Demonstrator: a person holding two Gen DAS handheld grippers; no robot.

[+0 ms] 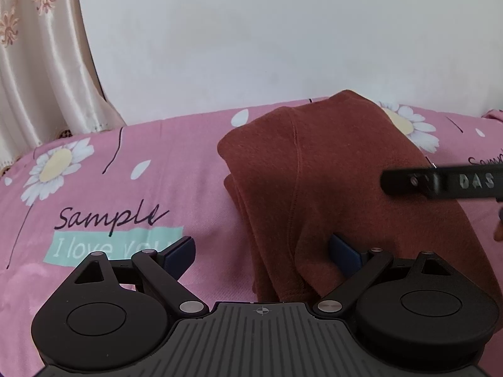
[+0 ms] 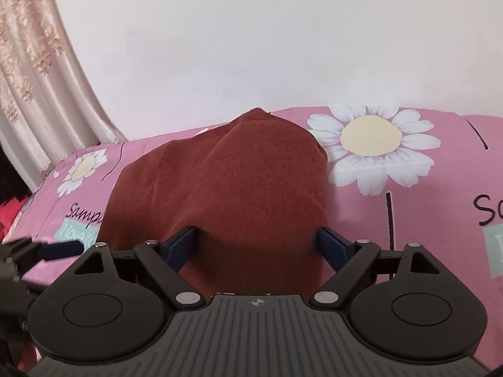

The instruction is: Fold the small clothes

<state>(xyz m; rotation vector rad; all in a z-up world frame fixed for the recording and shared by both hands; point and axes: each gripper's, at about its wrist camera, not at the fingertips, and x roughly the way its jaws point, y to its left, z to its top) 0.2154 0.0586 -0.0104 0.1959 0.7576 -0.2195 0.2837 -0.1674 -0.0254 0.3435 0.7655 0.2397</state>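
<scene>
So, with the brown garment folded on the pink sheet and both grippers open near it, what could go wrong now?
1. The left gripper is open, with one finger on the rust-brown garment near its stacked edges; pulling away could drag a layer and open the fold.
2. The right gripper stands open over the near end of the cloth; a pad may snag it.
3. The bed sheet looks soft, so the bundle could slump.

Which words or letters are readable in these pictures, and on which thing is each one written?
"Sample": dark handwriting printed on the pink bedsheet.
"I love y...": white letters on a mint band of the same sheet; the left gripper hides the rest.
"DAS": raised letters on the black finger of the right gripper; cut off by the picture's edge.
The brown garment shows no text.
</scene>
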